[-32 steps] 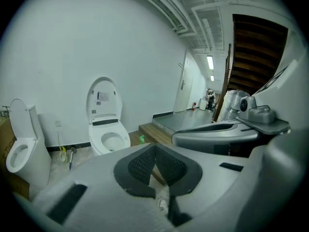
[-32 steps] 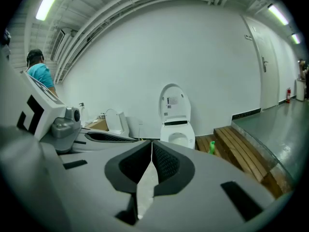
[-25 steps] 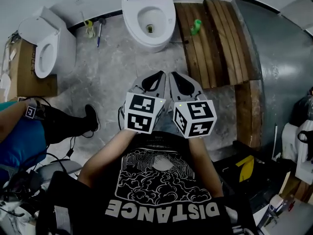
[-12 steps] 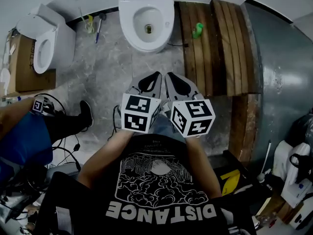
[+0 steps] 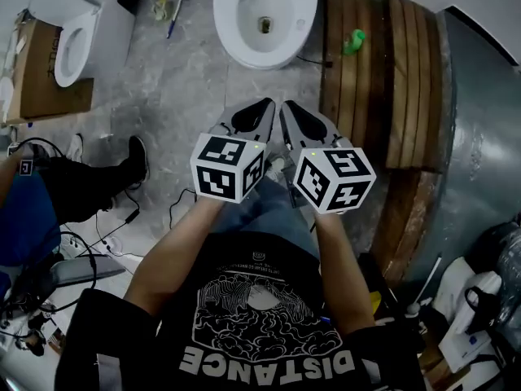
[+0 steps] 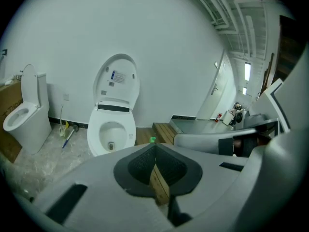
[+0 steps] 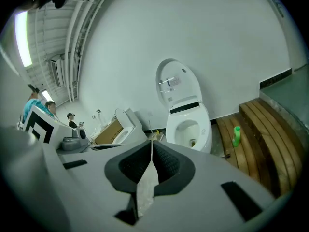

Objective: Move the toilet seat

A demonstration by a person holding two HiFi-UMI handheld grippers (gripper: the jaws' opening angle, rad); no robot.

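Note:
A white toilet (image 5: 264, 19) stands at the top middle of the head view, its bowl open. Its lid (image 6: 117, 83) is raised against the wall, with stickers on the inner face; the right gripper view shows the lid (image 7: 176, 83) too. Whether the seat ring lies on the bowl (image 7: 189, 127) I cannot tell. My left gripper (image 5: 267, 102) and right gripper (image 5: 285, 104) are held side by side, pointing at the toilet from a good distance short of it. Both are shut with nothing between the pads (image 6: 145, 163) (image 7: 164, 166).
A second toilet (image 5: 77, 35) and a cardboard box (image 5: 41, 80) stand at the left. A brush and bottle (image 5: 167, 6) lean by the wall. A wooden platform (image 5: 383, 80) with a green bottle (image 5: 352, 41) lies right of the toilet. A person's leg (image 5: 89, 182) and cables are at the left.
Both grippers have moved forward and lower toward the toilet, still side by side and shut. The toilet has slid to the top edge of the head view.

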